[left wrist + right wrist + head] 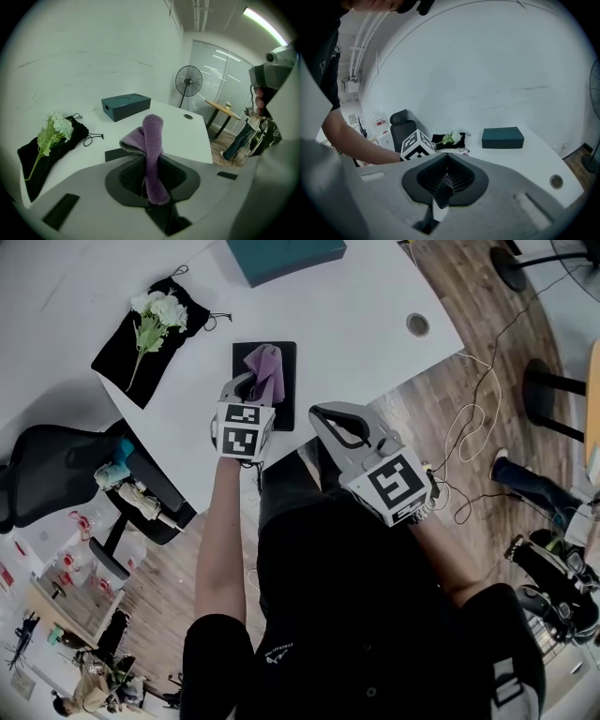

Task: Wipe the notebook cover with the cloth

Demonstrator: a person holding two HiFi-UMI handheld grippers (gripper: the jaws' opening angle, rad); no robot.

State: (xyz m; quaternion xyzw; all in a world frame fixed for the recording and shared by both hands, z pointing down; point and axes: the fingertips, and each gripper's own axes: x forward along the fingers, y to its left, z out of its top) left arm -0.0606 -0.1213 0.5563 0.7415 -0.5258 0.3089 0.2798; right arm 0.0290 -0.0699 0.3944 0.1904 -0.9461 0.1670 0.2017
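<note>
A white table [375, 306] stands against a white wall [487, 70]. Wood floor [487, 324] with cables [473, 418] lies right, a black chair [56, 474] left, a fan [188, 82] far, under a lit ceiling strip [265, 26].

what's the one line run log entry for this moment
left gripper: shut on purple cloth | cloth: over black notebook, contact unclear | right gripper: shut, empty, beside notebook
</note>
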